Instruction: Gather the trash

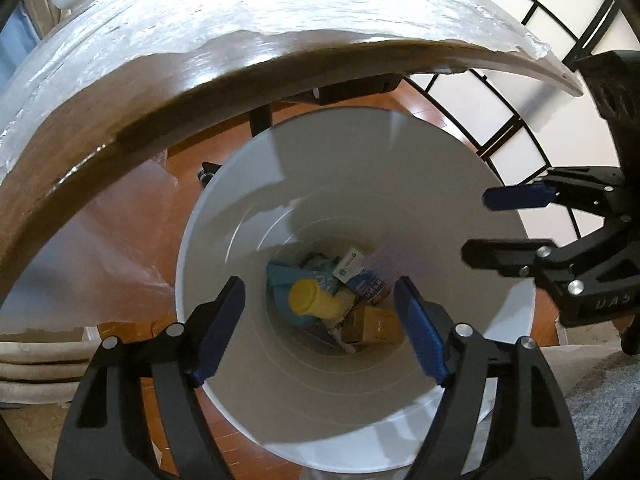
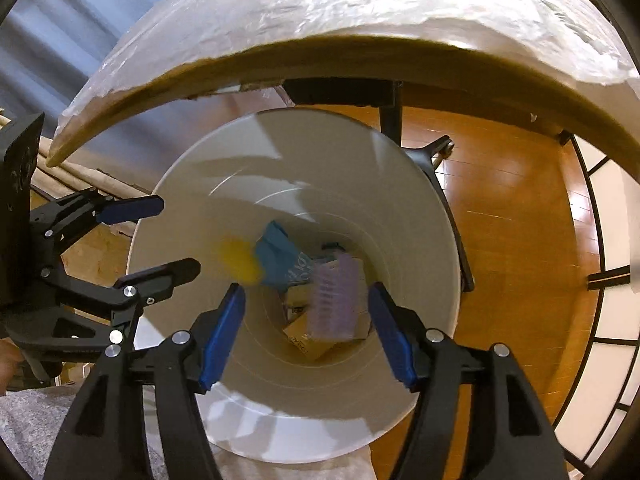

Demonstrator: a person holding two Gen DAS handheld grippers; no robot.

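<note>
Both of your grippers hang over the white bin [image 1: 400, 184], pointing steeply down into it. Your left gripper [image 1: 320, 320] has its blue pads spread with nothing between them; through the gap you look straight down at the trash on the bin's bottom. Your right gripper [image 2: 306, 328] is spread the same way, nothing pinched. No earlier shot to compare, so that's just how they stand.

Down in the bin there's a yellow-capped bottle [image 1: 316, 302] lying on a blue wrapper [image 1: 280, 280], a small white-and-blue carton [image 1: 350, 266] just behind, a dark red can [image 1: 374, 290] beside that, and a brown box [image 1: 378, 326] at the near side. From the right wrist view a lilac ridged thing [image 2: 334, 300] shows between your pads, blurred, over the brown box [image 2: 316, 344]; I can't tell if it's in the air or already landed. A yellow blur [image 2: 238, 260] sits left of the blue wrapper [image 2: 280, 256] there, too smeared to pin down.

The bin stands on the wooden floor [image 2: 512, 200], tucked partly under the edge of the worktop [image 1: 120, 120], which is wrapped in clear plastic film [image 1: 280, 4]. In the left wrist view your right gripper [image 1: 478, 226] pokes in from the right edge over the bin's rim, and in the right wrist view the left gripper [image 2: 180, 236] comes in from the left edge.
</note>
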